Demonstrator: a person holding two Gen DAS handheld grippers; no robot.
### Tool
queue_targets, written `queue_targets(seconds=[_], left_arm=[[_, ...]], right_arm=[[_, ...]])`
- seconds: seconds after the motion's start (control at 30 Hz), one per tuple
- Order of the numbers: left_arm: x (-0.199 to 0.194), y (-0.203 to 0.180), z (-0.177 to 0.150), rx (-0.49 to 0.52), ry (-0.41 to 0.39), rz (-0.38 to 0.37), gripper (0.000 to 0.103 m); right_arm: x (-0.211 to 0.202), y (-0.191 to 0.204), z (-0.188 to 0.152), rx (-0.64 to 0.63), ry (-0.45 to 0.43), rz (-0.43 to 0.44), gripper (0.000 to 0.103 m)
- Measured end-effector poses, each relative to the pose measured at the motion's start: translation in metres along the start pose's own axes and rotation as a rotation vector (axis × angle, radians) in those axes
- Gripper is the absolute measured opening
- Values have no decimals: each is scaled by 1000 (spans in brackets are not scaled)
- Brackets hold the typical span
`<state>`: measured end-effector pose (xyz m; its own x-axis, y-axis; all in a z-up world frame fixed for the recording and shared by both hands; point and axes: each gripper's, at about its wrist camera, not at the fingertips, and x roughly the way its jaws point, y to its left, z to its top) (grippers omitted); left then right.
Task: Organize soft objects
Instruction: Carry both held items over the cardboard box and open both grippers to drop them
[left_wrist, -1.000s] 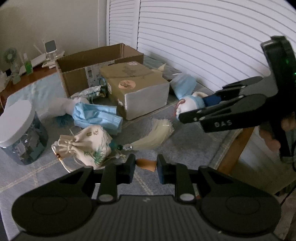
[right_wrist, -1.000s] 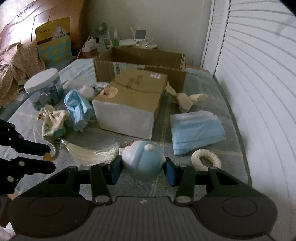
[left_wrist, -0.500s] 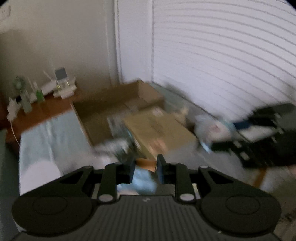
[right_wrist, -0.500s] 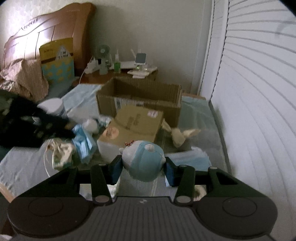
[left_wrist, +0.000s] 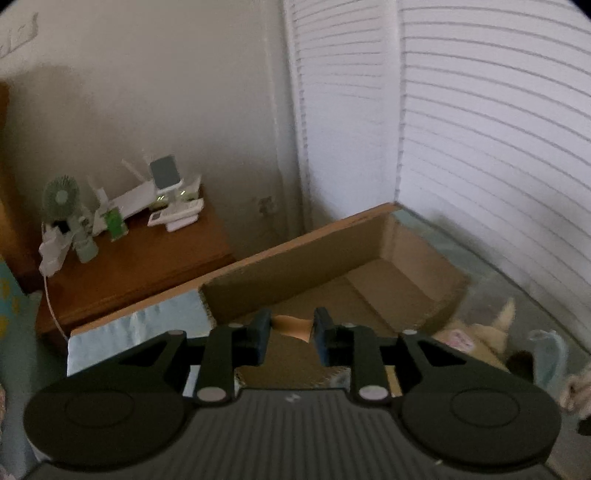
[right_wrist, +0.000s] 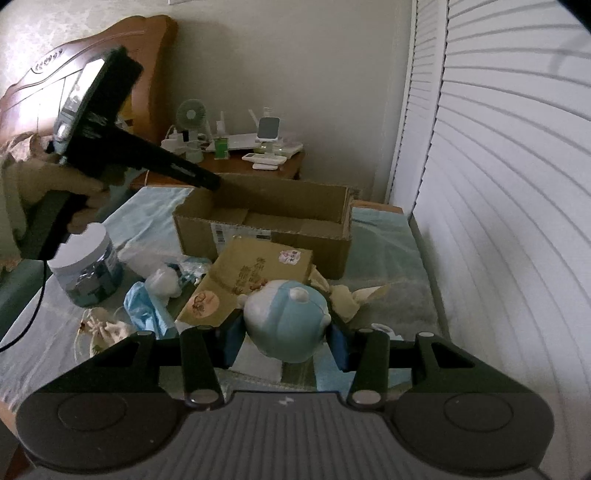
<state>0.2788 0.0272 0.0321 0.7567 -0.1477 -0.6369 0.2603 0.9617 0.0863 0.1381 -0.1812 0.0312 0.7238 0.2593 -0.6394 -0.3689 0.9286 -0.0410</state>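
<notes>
My left gripper (left_wrist: 291, 332) hovers over the open cardboard box (left_wrist: 369, 273). Its jaws are opening, and a small tan soft piece (left_wrist: 291, 326) still spans the gap between the pads. The right wrist view shows this left gripper (right_wrist: 210, 182), held by a hand, reaching over the open box's (right_wrist: 295, 236) back left corner. My right gripper (right_wrist: 284, 345) is shut on a blue-and-white round plush (right_wrist: 288, 321), held above the bed in front of a closed carton (right_wrist: 255, 273).
Blue masks (right_wrist: 147, 314), a white fluffy ball (right_wrist: 162, 284), a patterned pouch (right_wrist: 99, 332), a white-lidded jar (right_wrist: 86, 266) and a cream bow (right_wrist: 354, 299) lie on the bed. Behind the box stands a nightstand (left_wrist: 140, 258) with a fan and gadgets. Shutters line the right side.
My left gripper swung from above the pouch and tassel forward to over the open box, carrying the tan piece. My right gripper rose slightly with the plush.
</notes>
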Motion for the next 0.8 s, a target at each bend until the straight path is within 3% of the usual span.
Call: queue_targets(seconds=[0.03, 0.1, 0.2, 0.47, 0.8], left_arm=[[3, 2, -1, -6, 10, -5, 39], [3, 5, -4, -7, 12, 6, 72], [-8, 5, -12, 0, -21, 38, 89], [-68, -5, -45, -11, -18, -10, 96], [-136, -21, -114, -55, -46, 47, 99]], right_arm=[[0, 0, 1, 0, -1, -1, 53], [1, 0, 4, -1, -4, 1, 53], [4, 1, 7, -9, -4, 5, 53], [13, 7, 21, -36, -3, 29, 53], [61, 18, 84, -81, -24, 113, 53]])
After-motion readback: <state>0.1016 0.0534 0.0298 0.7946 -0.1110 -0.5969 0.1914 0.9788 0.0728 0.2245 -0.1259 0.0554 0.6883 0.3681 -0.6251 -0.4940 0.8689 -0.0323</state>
